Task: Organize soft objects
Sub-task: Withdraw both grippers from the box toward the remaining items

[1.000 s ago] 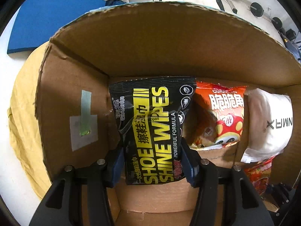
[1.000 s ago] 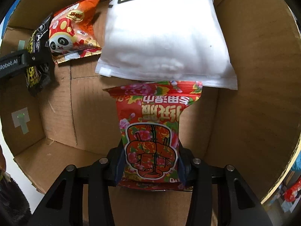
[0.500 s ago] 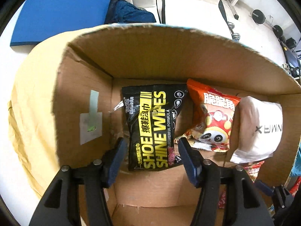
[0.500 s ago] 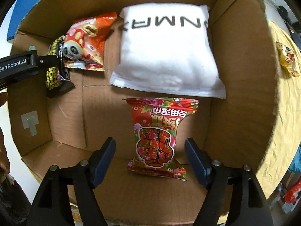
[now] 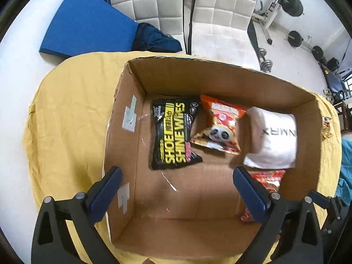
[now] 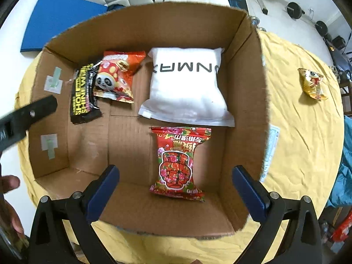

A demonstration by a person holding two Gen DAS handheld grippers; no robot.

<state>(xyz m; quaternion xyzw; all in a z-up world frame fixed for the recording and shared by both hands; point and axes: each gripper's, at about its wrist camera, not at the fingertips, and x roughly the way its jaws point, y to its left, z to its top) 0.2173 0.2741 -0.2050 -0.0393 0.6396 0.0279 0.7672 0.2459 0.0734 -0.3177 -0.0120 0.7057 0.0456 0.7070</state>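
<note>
An open cardboard box (image 5: 220, 83) (image 6: 154, 26) stands on a yellow cloth. On its floor lie a black shoe-wipes pack (image 5: 173, 134) (image 6: 82, 94), an orange panda snack bag (image 5: 220, 127) (image 6: 116, 77), a white pouch (image 5: 272, 140) (image 6: 187, 83) and a red floral pack (image 6: 178, 160) (image 5: 268, 178). My left gripper (image 5: 176, 171) hovers above the box's left side, its jaws opening wide and touching nothing. My right gripper (image 6: 175, 169) hangs over the red floral pack, its jaws also opening, well clear of the pack.
A small yellow snack bag (image 6: 312, 83) lies on the yellow cloth (image 6: 297, 154) right of the box. A blue mat (image 5: 88, 35), white chairs (image 5: 220, 11) and gym weights (image 5: 292, 4) are beyond the table. A person's hand (image 6: 8, 182) shows at the left edge.
Both grippers let go of their packs, opened wide and rose out of the box. The wipes pack and the red floral pack now lie on the box floor.
</note>
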